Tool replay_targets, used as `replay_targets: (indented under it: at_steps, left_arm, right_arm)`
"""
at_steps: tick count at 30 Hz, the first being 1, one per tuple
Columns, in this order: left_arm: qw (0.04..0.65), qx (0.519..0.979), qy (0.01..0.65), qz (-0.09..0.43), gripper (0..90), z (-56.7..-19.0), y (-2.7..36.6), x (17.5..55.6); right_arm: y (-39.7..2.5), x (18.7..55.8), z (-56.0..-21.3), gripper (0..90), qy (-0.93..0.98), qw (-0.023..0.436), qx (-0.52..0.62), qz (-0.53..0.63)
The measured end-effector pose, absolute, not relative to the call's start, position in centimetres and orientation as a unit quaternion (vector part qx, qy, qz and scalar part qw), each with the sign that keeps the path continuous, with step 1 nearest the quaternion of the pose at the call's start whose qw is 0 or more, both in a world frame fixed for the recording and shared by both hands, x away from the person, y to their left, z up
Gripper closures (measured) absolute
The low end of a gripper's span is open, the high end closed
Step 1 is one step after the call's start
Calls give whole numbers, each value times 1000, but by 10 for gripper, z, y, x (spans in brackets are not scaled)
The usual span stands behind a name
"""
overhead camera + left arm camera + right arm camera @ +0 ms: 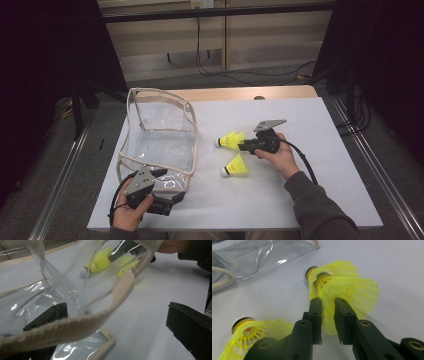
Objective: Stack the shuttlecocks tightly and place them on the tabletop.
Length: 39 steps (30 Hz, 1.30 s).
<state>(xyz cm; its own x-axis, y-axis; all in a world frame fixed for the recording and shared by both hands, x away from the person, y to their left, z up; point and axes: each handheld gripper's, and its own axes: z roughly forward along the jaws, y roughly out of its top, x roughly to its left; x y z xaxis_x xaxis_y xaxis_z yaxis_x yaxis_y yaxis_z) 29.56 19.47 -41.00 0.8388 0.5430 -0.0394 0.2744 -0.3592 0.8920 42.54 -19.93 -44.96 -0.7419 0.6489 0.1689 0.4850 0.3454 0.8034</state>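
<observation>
My left gripper [172, 200] holds its jaws spread wide; my right gripper [327, 315] has jaws nearly closed.

White table [310, 200]: clear bag [160, 145], two shuttlecocks [235, 167].

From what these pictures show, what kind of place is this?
Probably a lab or recording workspace, not a home: a white-topped table on a metal frame, loose cables across the floor behind it, and dark curtains at both sides.
</observation>
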Motion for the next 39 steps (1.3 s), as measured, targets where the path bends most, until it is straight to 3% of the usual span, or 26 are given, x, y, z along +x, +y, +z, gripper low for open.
replay_targets:
  at_steps: [30,39]
  left_arm:
    - [506,814,251,136,43,-410,195,296]
    - [508,813,252,133,43,-410,194,295]
  right_arm:
    - [-220,407,-439,645,804,108,353,466]
    - [-225,398,-434,559,798,117,357,472]
